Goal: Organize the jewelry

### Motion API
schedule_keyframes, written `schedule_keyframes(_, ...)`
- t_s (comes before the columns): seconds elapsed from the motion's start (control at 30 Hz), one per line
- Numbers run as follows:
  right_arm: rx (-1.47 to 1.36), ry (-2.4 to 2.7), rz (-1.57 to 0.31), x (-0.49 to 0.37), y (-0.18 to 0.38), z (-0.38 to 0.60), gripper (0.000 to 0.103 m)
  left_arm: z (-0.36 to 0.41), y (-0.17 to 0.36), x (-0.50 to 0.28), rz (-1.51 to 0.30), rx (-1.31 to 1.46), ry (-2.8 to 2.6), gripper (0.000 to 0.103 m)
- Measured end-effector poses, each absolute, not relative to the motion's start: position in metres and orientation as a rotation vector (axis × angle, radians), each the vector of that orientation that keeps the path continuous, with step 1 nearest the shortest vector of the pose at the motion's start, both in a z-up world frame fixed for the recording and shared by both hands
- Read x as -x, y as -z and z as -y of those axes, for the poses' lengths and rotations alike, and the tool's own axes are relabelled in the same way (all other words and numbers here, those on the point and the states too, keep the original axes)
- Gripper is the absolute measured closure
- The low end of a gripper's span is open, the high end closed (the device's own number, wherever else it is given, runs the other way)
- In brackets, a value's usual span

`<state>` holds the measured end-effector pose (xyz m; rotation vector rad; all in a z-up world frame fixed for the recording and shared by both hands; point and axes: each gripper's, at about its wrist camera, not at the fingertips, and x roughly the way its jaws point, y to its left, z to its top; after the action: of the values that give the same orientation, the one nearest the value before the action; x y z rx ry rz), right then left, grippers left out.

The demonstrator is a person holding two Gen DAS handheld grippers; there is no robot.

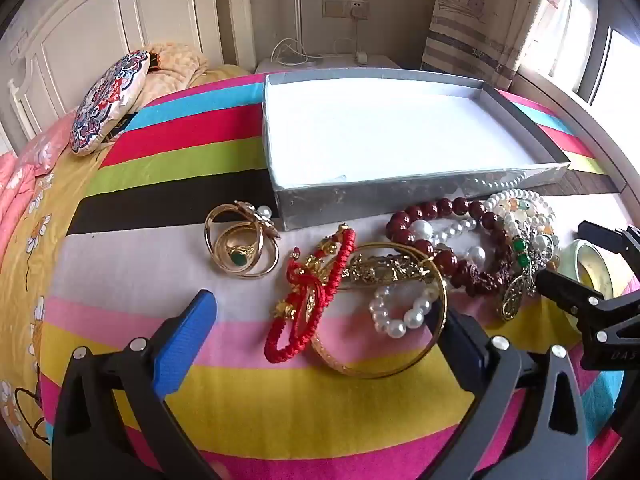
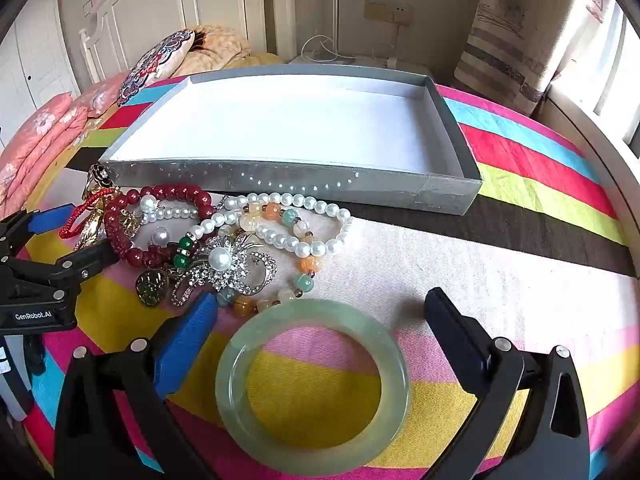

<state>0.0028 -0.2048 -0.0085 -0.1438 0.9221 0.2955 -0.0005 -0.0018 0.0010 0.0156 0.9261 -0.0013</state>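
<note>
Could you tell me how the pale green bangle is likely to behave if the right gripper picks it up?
The green bangle looks like a rigid, glossy stone ring, so it probably stays stiff but may slip. Lying flat on the soft striped bedspread, it seems unlikely to roll. It may chip if dropped.

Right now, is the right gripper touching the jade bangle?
Apart. The right wrist view shows the right gripper open, bedspread visible between each finger and the jade bangle lying flat between them.
</note>
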Motion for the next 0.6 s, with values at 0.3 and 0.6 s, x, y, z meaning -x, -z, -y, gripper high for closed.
schedule_keyframes(0.3, 0.142, -0.294, -0.909, -0.002, 0.009, 0.205, 0.004, 0.009, -0.005, 0.007, -0.943, -0.002, -0.020, 0.002)
schedule_keyframes(0.6, 0.024, -0.355, -0.872, 0.058, -0.007, 0.232, 0.004, 0.012, -0.024, 0.090, -0.815, 0.059, -0.069, 0.002)
